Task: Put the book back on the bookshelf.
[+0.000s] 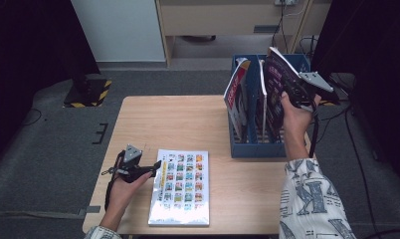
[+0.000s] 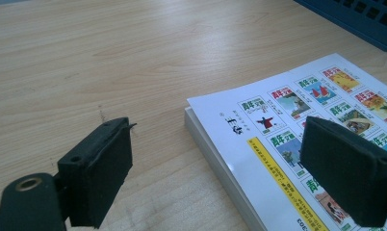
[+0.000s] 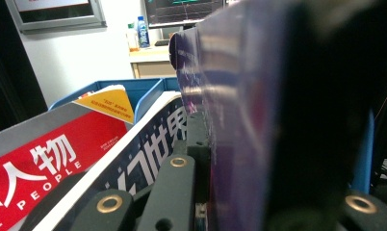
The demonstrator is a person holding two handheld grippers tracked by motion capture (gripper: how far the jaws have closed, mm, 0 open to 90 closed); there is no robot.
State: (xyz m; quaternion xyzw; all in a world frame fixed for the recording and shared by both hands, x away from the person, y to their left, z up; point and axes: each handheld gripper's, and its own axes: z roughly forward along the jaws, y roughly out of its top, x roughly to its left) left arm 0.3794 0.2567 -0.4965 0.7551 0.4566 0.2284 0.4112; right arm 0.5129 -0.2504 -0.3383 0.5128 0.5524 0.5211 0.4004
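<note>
At the right rear corner of the light wooden tabletop [image 1: 188, 119], the high view shows a blue slotted plastic file rack [image 1: 252, 147] standing with three magazines in it: a red-covered magazine [image 1: 235, 94] leaning at its left, a white-edged dark-covered magazine [image 1: 261, 99] in the middle, and a glossy dark purple magazine [image 1: 276, 87] at its right. The right gripper [image 1: 292, 89] is clamped on the top of the purple one, which stands upright in the rack's right-hand slot. Near the front edge lies a fourth magazine, flat, its white cover printed with a grid of small colour pictures [image 1: 180, 186]; the left gripper [image 1: 155, 167] lies level at its left rear corner. That makes two grippers, one rack, four magazines.

The left gripper view adds what the high one cannot: the left gripper [image 2: 220, 163] stands wide apart with nothing pressed, one pad over bare wood and the other over the flat magazine [image 2: 297, 120], whose thick page edge shows. A strip of the blue rack [image 2: 360, 19] crosses the far corner.

The right gripper view shows the purple magazine [image 3: 239, 96] pinched tight between the pads, the dark-covered one [image 3: 153, 130] and the red one [image 3: 47, 154] alongside, and the rack's wall [image 3: 148, 91] behind.
</note>
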